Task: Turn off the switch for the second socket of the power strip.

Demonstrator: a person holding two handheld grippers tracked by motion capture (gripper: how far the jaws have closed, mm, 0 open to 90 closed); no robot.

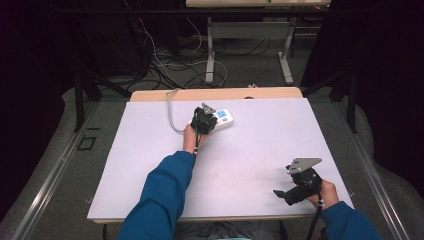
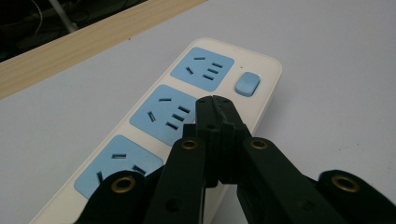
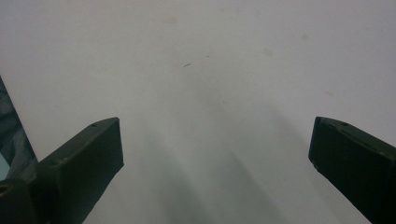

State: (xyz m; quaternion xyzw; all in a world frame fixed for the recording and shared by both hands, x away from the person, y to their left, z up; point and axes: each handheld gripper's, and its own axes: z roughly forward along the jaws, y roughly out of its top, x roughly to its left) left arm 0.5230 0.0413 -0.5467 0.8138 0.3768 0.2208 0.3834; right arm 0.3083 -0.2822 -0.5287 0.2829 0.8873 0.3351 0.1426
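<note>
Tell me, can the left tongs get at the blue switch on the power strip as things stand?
Probably yes. The left tongs are shut, tips over the power strip just short of the blue switch, with nothing between them.

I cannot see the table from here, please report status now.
Left tool shut, tips over power strip, near its blue switch. Right tool open, empty, above bare table. Nothing in the way.

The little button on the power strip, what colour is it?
Light blue. The button on the white power strip shows best in the left gripper view.
</note>
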